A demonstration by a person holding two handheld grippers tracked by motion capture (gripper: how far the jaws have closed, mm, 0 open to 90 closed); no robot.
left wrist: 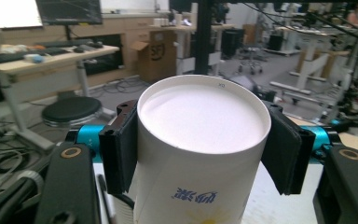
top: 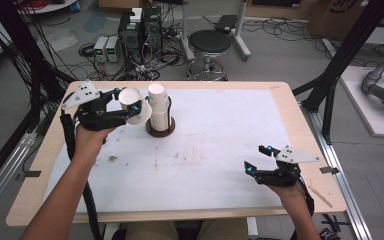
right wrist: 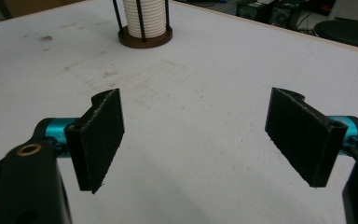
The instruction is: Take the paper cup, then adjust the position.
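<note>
Paper cup [top: 131, 105], light and easily crushed, is clamped at its sides by the left gripper [top: 125, 102], just beside the cup stack [top: 160, 111] in its holder. Only gentle pressure is judged safe. The right gripper [top: 256, 160], well apart from the stack, is held wide open and empty.

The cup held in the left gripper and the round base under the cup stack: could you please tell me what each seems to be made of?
The cup looks like matte white paper: thin rolled rim, printed blue lettering on its wall. The left gripper is shut on it. The round base under the cup stack looks like dark brown wood or plastic; its smooth dull surface leaves that open. Thin black rods, probably metal, rise from it.
</note>
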